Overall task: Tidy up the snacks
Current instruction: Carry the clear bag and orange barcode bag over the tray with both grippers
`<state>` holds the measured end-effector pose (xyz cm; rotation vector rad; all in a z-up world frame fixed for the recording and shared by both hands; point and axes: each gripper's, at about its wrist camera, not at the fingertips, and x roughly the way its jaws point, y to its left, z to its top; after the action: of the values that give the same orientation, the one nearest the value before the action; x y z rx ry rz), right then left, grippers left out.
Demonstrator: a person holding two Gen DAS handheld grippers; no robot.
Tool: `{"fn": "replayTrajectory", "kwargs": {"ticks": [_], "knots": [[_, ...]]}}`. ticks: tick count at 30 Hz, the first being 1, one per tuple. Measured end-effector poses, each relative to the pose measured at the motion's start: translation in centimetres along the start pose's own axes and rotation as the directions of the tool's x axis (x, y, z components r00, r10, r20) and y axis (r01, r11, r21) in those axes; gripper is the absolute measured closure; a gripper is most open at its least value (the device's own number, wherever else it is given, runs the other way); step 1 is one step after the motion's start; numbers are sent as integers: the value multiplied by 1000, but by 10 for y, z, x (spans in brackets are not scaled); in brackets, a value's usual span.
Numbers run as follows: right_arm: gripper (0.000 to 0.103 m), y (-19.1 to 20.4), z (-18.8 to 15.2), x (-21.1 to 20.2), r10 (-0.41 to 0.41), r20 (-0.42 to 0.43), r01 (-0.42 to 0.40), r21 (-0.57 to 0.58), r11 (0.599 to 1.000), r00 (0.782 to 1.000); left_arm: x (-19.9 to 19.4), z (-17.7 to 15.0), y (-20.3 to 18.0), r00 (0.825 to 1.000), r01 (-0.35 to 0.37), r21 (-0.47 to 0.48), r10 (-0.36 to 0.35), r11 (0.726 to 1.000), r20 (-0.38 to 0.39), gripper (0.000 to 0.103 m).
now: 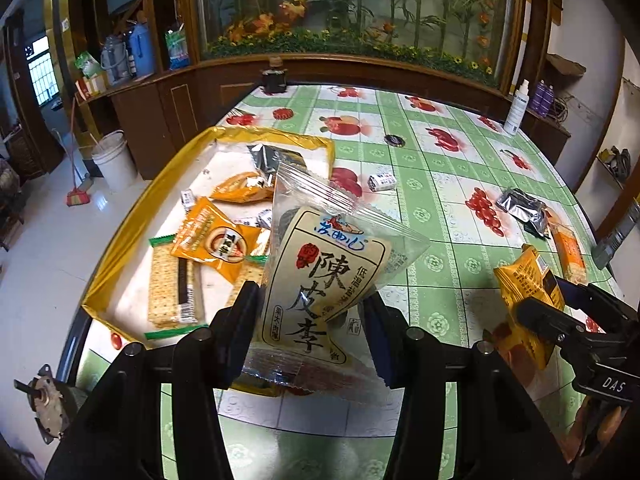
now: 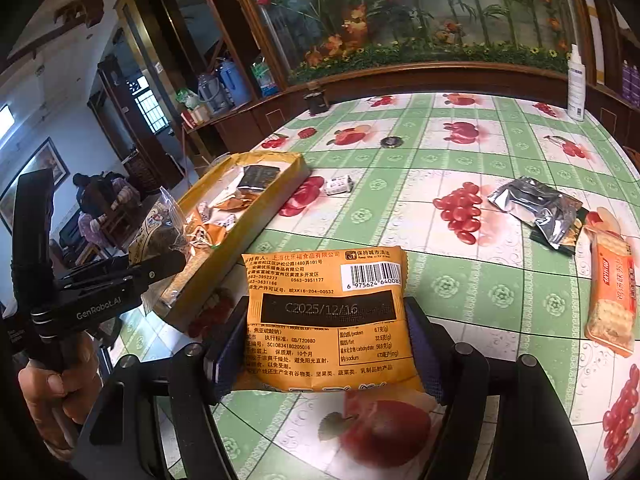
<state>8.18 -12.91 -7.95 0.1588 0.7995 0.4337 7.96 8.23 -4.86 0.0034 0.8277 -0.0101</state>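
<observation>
Right wrist: orange packet (image 2: 326,316) between fingers (image 2: 226,344) (clamped).

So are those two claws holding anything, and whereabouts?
Left gripper pinches the clear plum packet at its lower sides; right gripper clamps the orange packet by its side edges.

Far across my table (image 1: 440,272), on its green fruit-print cloth, a dark jar (image 1: 274,78) stands at the far edge and a white spray bottle (image 1: 517,108) at the far right corner. A small dark disc (image 1: 394,141) lies on the cloth between them, nearer in. Behind runs a wooden cabinet (image 1: 168,112) with a flower mural (image 1: 352,8) above. On the floor to the left I see a white bucket (image 1: 114,160) and a broom (image 1: 77,194).
</observation>
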Motion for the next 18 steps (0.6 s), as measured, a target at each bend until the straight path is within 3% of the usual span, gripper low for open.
{"fn": "replayTrajectory", "kwargs": {"ticks": [18], "knots": [[30, 44, 18, 13, 100, -3, -100, -73, 992, 995, -15, -1, 29, 994, -94, -40, 96, 995, 49, 54]]}}
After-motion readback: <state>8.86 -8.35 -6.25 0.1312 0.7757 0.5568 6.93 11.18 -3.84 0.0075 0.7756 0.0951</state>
